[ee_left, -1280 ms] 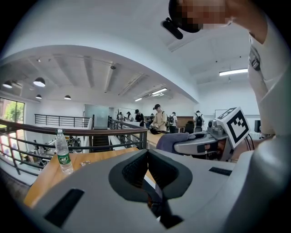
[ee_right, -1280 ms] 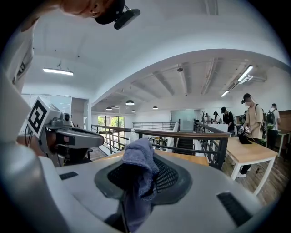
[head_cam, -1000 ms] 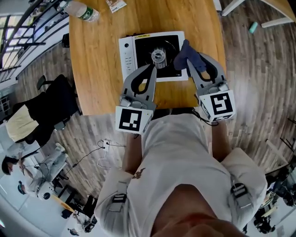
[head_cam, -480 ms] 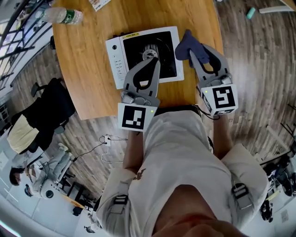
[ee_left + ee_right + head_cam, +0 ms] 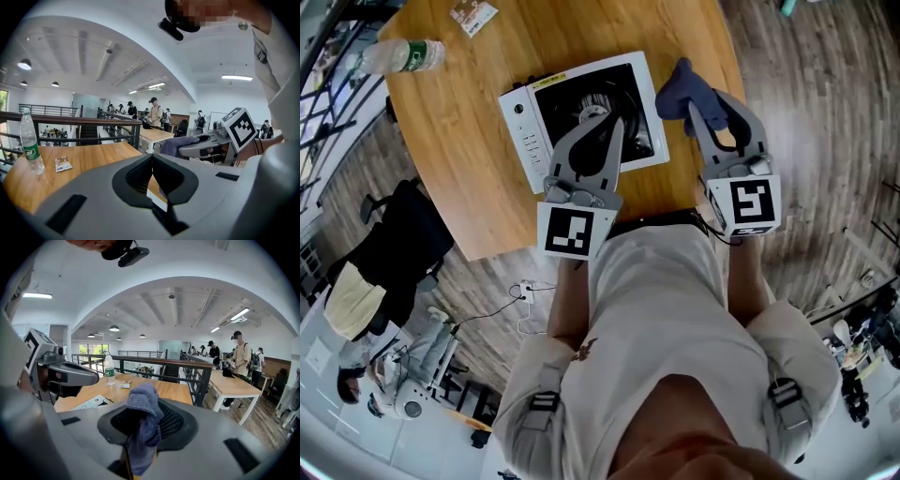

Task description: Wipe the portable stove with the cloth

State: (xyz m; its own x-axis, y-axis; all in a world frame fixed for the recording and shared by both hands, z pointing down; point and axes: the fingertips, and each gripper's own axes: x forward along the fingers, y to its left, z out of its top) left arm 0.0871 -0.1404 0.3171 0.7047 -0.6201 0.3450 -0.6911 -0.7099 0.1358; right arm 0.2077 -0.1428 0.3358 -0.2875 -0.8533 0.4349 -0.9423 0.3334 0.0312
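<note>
Since a second ago the right gripper [image 5: 689, 96] has carried the cloth [image 5: 675, 89] off the stove [image 5: 520, 131]. The cloth now hangs just right of the stove's right edge. The left gripper [image 5: 615, 120] has come further in over the black top.

In the head view the left gripper covers the right part of the burner. In its own view the stove is only a pale sliver [image 5: 157, 191] under the fingers. The right gripper's tips are buried in the cloth, and its view cuts the stove down to one corner [image 5: 91, 402].

The left gripper's fingers [image 5: 161, 171] are pressed together with nothing between them. They hover over the stove's near right part; whether they touch it cannot be told. The right gripper's fingers are clamped on the cloth [image 5: 143, 423], which bunches above them and droops below.

Far left of both pairs of fingers, a bottle [image 5: 398, 56] lies near the edge of the table [image 5: 450, 187]. A small packet [image 5: 473, 14] lies beyond it. The person's torso fills the lower head view. People stand at other tables far off in both gripper views.
</note>
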